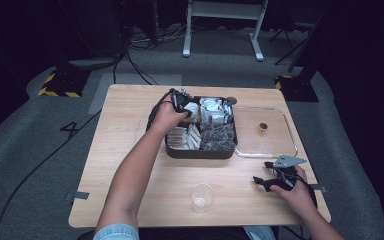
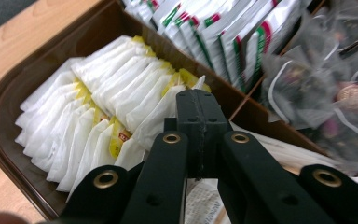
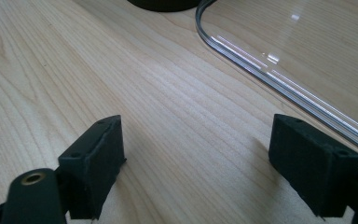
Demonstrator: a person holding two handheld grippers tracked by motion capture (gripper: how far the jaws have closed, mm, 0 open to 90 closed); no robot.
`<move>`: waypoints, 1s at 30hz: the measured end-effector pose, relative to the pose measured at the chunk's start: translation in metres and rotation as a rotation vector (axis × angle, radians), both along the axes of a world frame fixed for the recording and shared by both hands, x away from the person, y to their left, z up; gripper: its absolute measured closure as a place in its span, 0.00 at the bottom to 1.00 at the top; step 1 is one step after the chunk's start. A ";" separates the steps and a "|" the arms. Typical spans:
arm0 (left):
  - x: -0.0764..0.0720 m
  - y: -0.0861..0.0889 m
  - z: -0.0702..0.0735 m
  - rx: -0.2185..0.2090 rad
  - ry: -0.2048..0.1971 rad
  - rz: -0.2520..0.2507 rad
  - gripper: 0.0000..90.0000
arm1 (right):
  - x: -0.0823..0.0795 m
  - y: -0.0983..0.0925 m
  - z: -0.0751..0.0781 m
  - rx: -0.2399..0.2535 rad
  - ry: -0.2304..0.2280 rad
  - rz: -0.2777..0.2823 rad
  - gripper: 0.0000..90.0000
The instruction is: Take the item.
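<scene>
Hovering over the rear left compartment of the brown divided box [image 1: 200, 152], the left gripper [image 2: 196, 109] has its black jaws pressed together; a white tea bag [image 2: 156, 116] lies against the tips, but whether its edge is pinched between them cannot be told. Around it, rows of white tea bags with yellow tags [image 2: 98, 107] stand packed on edge in that compartment. Beyond a brown divider, the next compartment holds white packets with red and green print [image 2: 214, 32], and clear sachets of dark contents [image 2: 326, 88] fill another beside it. In the high view the left gripper [image 1: 181, 100] sits at the box's far left corner. On the near right of the table [image 1: 125, 165], the right gripper [image 3: 196, 163] rests with jaws wide apart and nothing between them, just beside the rim of a clear tray [image 3: 279, 86]. A clear cup [image 1: 202, 197] stands near the table's front edge.
</scene>
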State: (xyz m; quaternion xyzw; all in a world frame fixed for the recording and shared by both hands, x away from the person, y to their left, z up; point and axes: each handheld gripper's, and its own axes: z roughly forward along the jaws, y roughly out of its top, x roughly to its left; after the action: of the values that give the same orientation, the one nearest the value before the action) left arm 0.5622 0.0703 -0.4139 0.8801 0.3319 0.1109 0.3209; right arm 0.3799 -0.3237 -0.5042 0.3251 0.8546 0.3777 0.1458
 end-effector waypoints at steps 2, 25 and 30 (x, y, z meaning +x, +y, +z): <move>-0.001 0.000 0.005 -0.013 -0.003 -0.002 1.00 | 0.000 0.000 0.000 0.000 0.000 0.000 0.20; -0.029 0.008 0.052 -0.109 -0.042 -0.036 1.00 | 0.000 0.000 0.000 0.000 0.000 0.000 0.20; -0.040 0.007 0.062 -0.117 -0.052 -0.043 1.00 | 0.000 0.000 0.000 0.000 0.000 0.000 0.20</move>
State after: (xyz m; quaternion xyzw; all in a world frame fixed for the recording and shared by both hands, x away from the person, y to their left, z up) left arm 0.5223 0.0769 -0.3523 0.8636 0.3102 0.1072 0.3827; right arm 0.3799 -0.3237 -0.5043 0.3253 0.8545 0.3778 0.1458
